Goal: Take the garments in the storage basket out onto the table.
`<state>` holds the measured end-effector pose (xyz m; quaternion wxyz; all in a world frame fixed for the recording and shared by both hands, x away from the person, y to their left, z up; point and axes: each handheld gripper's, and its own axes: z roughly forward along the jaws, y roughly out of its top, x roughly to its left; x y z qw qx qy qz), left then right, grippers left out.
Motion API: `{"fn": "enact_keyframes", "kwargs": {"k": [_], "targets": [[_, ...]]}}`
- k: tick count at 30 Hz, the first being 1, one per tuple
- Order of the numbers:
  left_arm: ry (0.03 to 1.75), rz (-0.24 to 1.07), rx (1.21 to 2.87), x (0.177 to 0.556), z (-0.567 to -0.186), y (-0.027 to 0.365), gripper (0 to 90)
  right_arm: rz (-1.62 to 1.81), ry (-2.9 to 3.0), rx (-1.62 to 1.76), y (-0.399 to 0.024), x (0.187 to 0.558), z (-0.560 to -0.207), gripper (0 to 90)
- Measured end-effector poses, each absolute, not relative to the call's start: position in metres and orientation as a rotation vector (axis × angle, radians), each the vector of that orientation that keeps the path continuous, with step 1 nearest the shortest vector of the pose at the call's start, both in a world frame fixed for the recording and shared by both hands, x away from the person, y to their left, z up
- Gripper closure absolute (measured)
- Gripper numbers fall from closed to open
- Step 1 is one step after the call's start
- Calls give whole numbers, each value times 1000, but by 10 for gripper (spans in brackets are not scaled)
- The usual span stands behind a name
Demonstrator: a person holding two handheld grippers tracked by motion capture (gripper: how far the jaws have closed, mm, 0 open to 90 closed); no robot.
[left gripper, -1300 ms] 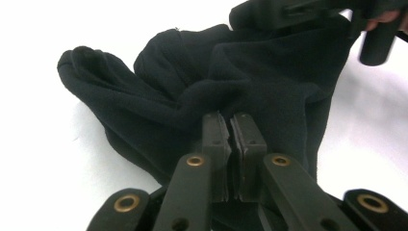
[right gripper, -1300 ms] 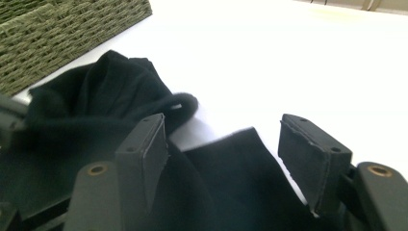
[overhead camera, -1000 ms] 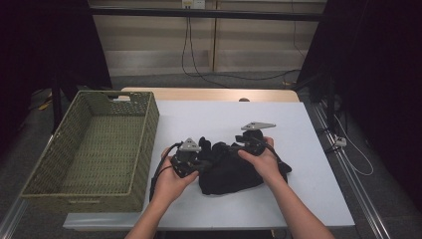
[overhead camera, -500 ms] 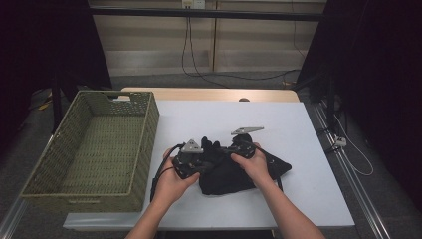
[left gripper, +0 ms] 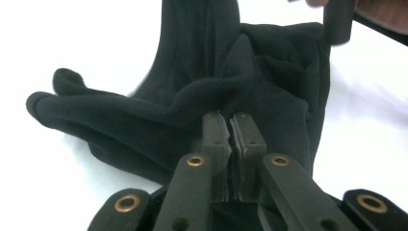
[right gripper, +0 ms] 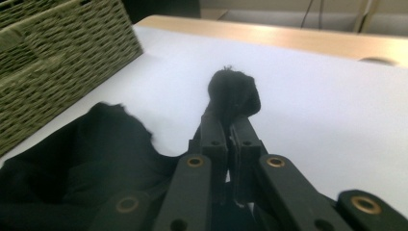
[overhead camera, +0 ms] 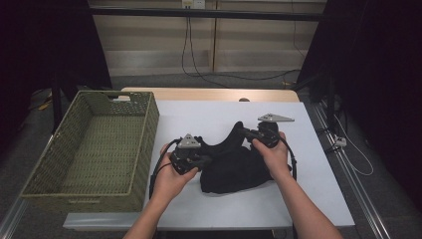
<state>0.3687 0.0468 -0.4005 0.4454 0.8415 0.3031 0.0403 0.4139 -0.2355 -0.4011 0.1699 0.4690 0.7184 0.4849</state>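
Note:
A black fleece garment [overhead camera: 234,169] lies crumpled on the white table [overhead camera: 199,117], in front of the person. My left gripper [overhead camera: 208,159] points right into the garment's left edge, and in the left gripper view [left gripper: 232,120] its jaws are shut on a fold of the black cloth [left gripper: 192,96]. My right gripper [overhead camera: 245,132] points left, and in the right gripper view [right gripper: 230,124] its jaws are shut on a bunched tip of the cloth [right gripper: 234,94], held a little above the table. Between the two grippers the cloth rises in a peak.
An empty green wicker basket [overhead camera: 149,127] stands along the table's left side, and its wall [right gripper: 57,53] appears at the upper left of the right gripper view. A wooden strip [overhead camera: 209,94] runs along the far edge. Cables trail from both grippers.
The right hand first slid left over the garment, then drew back to the right and rose, pulling a tip of cloth up with it. The left hand kept still.

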Motion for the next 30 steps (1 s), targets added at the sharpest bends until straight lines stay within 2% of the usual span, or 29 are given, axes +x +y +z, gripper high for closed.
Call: {"fn": "enact_keyframes", "kwargs": {"k": [9,14,16,30], "targets": [[736,107,2094,371,-396,52,863,1392,1908,1372,-272,418,-390,867],[728,76,2103,371,-402,52,864,1364,1897,1393,-279,417,-391,867],[755,103,2116,369,-403,51,864,1344,1906,1385,-280,416,-392,866],[774,32,2170,365,-413,46,864,1238,2050,1407,-289,400,-428,861]]}}
